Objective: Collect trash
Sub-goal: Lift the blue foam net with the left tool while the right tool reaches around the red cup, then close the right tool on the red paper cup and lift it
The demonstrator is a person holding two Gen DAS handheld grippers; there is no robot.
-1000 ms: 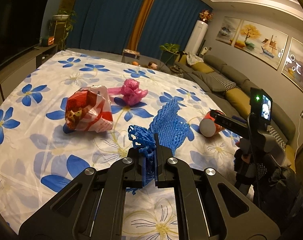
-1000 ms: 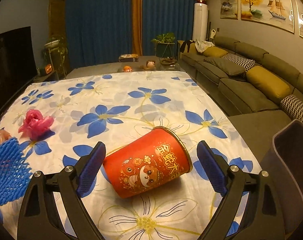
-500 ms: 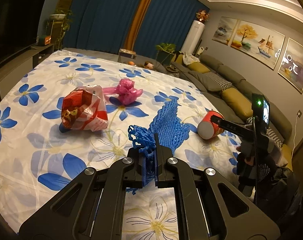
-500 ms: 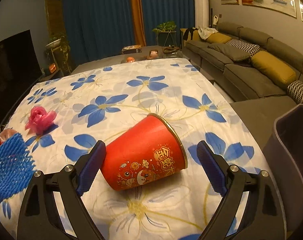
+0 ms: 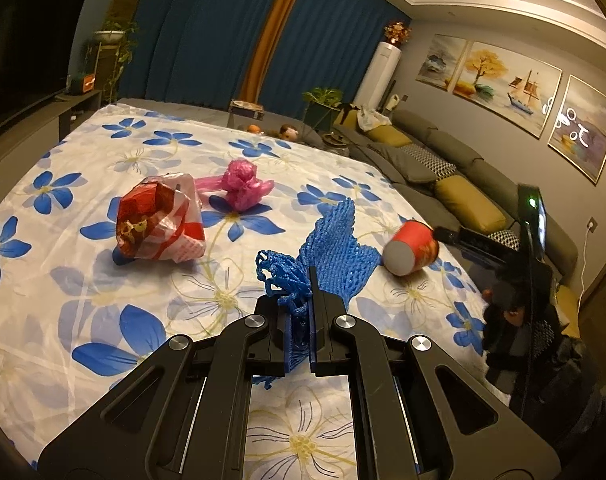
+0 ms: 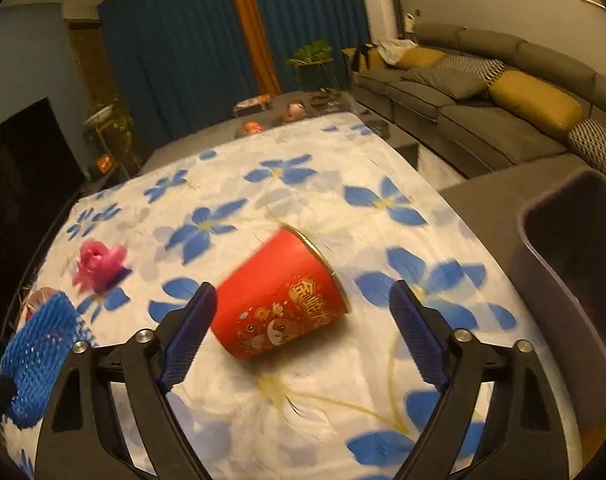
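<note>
My left gripper (image 5: 307,280) is shut on a blue foam net (image 5: 331,248), which sticks up and forward out of the jaws above the flowered tablecloth (image 5: 83,292). A red paper cup (image 6: 281,304) lies on its side on the cloth, its gold rim facing the far right. My right gripper (image 6: 303,300) stands open around the cup, with its left finger close to the cup's base and its right finger well apart. In the left wrist view the cup (image 5: 411,250) shows its grey bottom, with the right gripper's body to its right.
A crumpled red-and-white plastic bag (image 5: 159,218) and a knotted pink bag (image 5: 243,186) lie further back on the cloth. A dark bin (image 6: 575,280) stands off the table's right edge. A grey sofa (image 6: 503,120) runs along the right wall.
The right gripper's view has rolled and shifted, so the cup now lies more tilted between its jaws. The left gripper still holds the net in place.
</note>
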